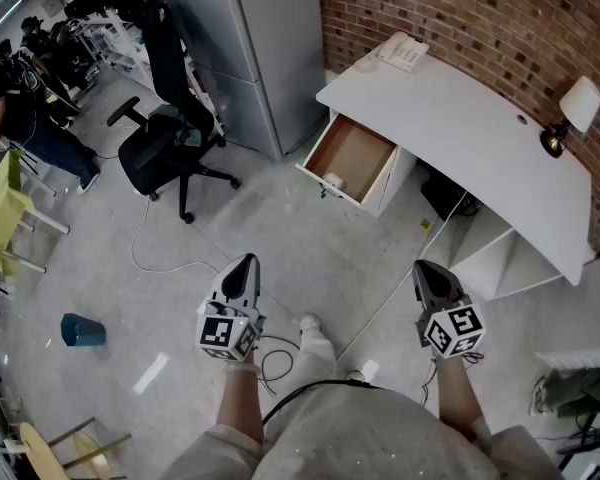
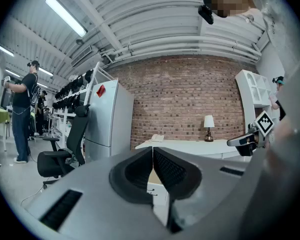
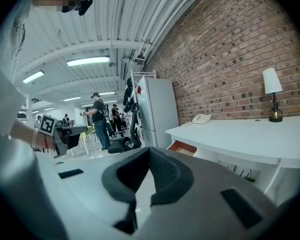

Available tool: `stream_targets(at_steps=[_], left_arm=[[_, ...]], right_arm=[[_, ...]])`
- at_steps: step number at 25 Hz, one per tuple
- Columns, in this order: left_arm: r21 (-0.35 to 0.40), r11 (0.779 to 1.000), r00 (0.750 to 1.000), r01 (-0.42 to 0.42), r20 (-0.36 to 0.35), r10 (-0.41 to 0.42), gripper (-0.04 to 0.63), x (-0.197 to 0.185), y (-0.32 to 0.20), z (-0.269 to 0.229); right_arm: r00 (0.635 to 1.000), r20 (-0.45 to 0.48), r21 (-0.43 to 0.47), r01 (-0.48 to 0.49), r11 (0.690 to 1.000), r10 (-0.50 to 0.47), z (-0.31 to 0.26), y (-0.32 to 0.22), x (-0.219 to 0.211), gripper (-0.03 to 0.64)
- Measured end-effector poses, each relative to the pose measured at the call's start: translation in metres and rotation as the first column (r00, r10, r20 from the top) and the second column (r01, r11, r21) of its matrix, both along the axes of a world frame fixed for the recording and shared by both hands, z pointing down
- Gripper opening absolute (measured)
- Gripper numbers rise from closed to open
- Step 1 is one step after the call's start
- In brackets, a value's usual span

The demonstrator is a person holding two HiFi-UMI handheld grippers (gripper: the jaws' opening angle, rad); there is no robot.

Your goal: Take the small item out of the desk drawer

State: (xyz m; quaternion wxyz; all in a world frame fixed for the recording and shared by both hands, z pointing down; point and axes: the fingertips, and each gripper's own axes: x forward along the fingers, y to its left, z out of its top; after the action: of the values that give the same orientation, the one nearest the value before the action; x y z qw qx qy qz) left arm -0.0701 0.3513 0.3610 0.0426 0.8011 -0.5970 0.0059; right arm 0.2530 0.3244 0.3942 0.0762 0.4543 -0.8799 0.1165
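Holding left claw (image 1: 244, 261) and right claw (image 1: 424, 268) shut, empty, low by body: desk (image 1: 470, 133) well apart. Drawer (image 1: 352, 156) at 12 o'clock, already open for reach; small item inside not made out.

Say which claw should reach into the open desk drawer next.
Left, by a little. Both claws are shut and empty, about equally far from the drawer. The left claw sees the drawer straight beyond its tips; the right claw points slightly left of it.
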Motion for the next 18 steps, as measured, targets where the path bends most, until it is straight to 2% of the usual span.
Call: stream_targets(at_steps=[18], left_arm=[[-0.029, 0.995, 0.995, -0.1, -0.015, 0.1, 0.008, -0.038, -0.143, 0.008]], right_arm=[[0.995, 0.007, -0.024, -0.096, 0.995, 0.096, 0.015, -0.109, -0.043, 0.006]])
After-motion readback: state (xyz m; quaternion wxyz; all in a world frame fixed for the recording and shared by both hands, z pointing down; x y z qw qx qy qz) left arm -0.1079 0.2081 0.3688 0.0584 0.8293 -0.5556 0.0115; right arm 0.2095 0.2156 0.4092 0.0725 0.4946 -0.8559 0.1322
